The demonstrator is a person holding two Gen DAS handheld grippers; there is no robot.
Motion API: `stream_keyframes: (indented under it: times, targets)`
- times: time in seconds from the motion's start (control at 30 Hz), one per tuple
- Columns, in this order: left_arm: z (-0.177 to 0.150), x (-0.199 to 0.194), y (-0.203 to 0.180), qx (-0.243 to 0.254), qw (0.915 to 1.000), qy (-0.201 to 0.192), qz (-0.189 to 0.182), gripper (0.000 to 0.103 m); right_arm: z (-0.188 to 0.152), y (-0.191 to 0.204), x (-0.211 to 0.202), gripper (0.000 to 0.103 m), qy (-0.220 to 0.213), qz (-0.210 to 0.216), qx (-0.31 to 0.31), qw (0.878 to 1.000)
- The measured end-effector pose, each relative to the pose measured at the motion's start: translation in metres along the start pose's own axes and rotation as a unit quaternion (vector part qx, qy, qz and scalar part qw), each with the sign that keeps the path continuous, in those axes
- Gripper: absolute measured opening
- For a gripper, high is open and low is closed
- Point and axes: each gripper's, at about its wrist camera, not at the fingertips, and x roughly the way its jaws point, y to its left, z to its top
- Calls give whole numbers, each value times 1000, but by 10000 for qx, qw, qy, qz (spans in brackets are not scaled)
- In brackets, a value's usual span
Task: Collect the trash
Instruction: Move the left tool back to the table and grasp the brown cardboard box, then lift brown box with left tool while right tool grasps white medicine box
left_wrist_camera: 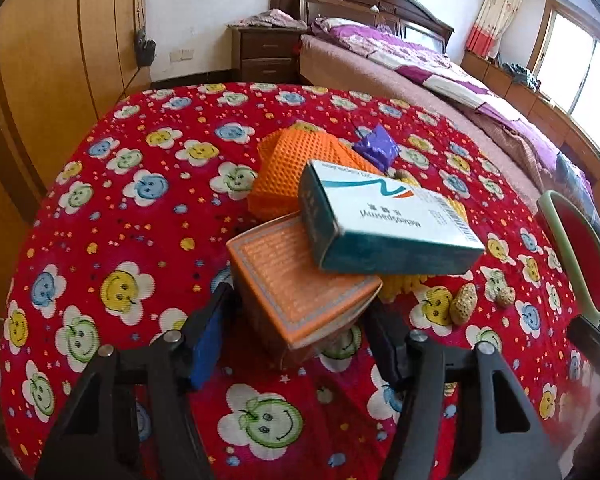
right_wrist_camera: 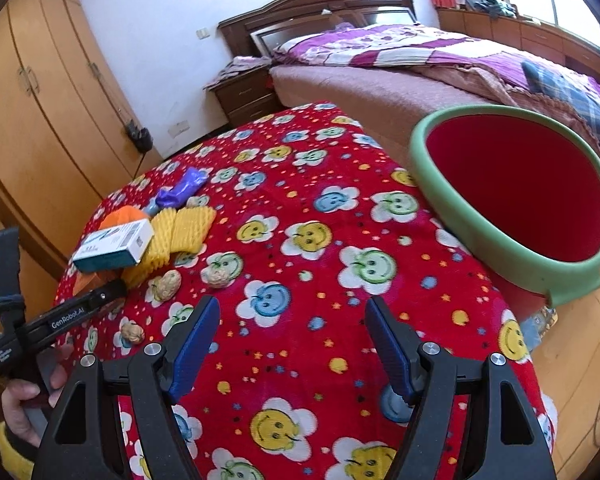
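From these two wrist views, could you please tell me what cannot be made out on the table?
- Left wrist view: whether the left claw pads press the orange box; the box's lower sides are hidden.
- Left wrist view: the yellow foam net is mostly covered by the white-and-teal carton.
- Right wrist view: the bin bottom is hidden by its green rim.

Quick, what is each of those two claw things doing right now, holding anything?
Left gripper: open, astride the orange box, pads not visibly pressing it.
Right gripper: open, holding nothing, over the red tablecloth.
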Motion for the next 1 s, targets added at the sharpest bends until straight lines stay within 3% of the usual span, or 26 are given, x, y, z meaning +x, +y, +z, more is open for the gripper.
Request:
stream_keyframes:
  times: [0.2,0.7,1.0]
  targets:
    - [3,-20,11,-120,9996,-248,-82,51,8,25,9,76,75,164,-320,9993]
    - [-2,-44,59,-561,9973,-418,205,49,14,97,31,76,274,700,-1026,9919]
    - [-8,-50,76,-701,9962,-429,303,49,13,147,60,76,611,891,-1994,9739]
